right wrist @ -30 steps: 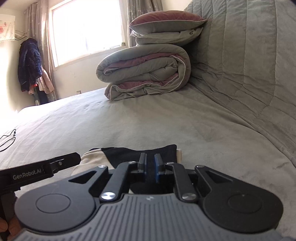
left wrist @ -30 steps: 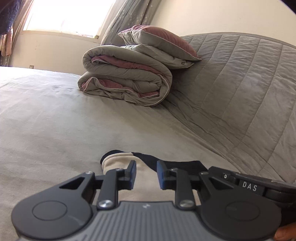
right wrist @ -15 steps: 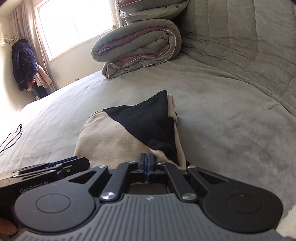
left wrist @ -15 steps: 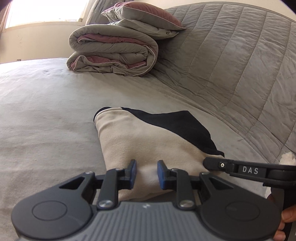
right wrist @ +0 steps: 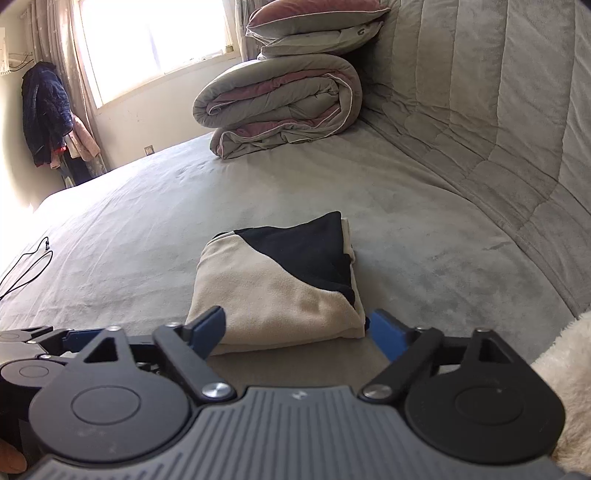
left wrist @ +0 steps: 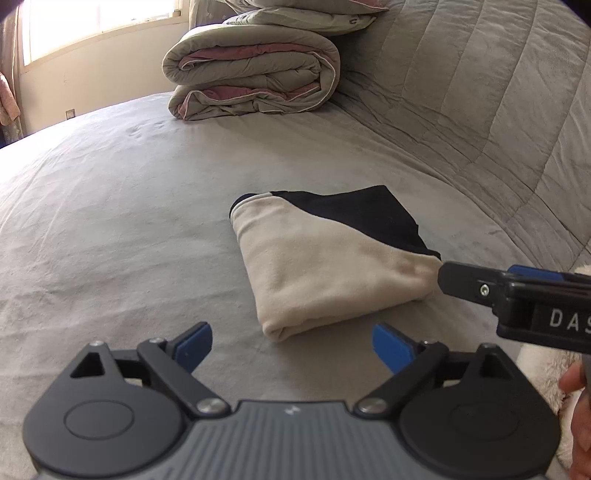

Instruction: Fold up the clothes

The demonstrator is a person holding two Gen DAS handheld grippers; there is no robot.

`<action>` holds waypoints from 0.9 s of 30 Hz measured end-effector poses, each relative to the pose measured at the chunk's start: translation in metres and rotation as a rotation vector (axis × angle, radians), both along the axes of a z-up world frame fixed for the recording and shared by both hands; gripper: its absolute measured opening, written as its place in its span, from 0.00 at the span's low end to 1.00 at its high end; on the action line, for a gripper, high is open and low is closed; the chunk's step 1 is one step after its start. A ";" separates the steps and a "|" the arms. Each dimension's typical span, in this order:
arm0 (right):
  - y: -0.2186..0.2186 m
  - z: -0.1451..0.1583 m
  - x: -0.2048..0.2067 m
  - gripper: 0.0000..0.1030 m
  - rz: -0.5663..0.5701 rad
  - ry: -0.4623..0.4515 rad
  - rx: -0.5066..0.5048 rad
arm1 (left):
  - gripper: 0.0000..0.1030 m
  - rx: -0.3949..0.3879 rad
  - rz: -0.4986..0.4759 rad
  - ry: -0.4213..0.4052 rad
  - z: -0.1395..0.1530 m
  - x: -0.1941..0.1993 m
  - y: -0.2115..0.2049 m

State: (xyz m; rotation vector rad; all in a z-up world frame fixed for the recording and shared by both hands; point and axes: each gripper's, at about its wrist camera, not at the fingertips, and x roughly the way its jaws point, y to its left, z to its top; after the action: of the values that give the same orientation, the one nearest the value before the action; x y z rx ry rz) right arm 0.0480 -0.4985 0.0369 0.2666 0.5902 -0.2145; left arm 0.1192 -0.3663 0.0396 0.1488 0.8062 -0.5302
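While folded beige-and-black garment [left wrist: 328, 266] lies on grey bed [left wrist: 129, 221], left gripper [left wrist: 291, 345] and right gripper [right wrist: 295, 326] both gape wide, holding nothing.

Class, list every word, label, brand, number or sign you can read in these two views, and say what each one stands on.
"DAS": white capitals on the black body of the right claw, seen in the left wrist view; the picture's edge cuts the word off, so more letters may follow.
A small pale logo mark on the grey housing of each claw: a symbol, not readable as text.
The pillow on the folded duvet bears a small dark mark, too small to read.
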 end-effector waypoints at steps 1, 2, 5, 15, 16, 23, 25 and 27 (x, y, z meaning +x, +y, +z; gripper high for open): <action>0.002 0.004 -0.004 1.00 -0.003 -0.003 -0.009 | 0.96 0.008 -0.001 0.005 0.003 -0.003 0.001; 0.004 0.007 -0.006 1.00 -0.007 0.003 -0.007 | 0.99 0.022 -0.002 0.011 0.007 -0.007 0.001; 0.009 0.015 -0.012 1.00 -0.019 0.025 0.003 | 0.99 0.064 0.001 0.020 0.015 -0.016 0.002; 0.028 0.039 -0.030 1.00 -0.055 0.100 0.010 | 0.99 0.083 0.059 0.013 0.040 -0.039 0.019; 0.031 0.040 -0.031 1.00 -0.056 0.106 0.008 | 0.99 0.076 0.064 0.015 0.042 -0.040 0.022; 0.048 0.050 -0.039 1.00 -0.059 0.143 -0.006 | 0.99 0.055 0.077 0.014 0.056 -0.051 0.035; 0.050 0.052 -0.041 1.00 -0.065 0.149 -0.007 | 0.99 0.048 0.078 0.014 0.059 -0.053 0.038; 0.053 0.053 -0.042 1.00 -0.070 0.155 -0.008 | 0.99 0.044 0.075 0.015 0.062 -0.056 0.041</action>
State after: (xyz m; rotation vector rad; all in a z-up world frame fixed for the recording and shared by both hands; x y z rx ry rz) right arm 0.0056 -0.4455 0.0902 0.2648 0.7338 -0.3067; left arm 0.0631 -0.3258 0.1015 0.1549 0.8350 -0.4429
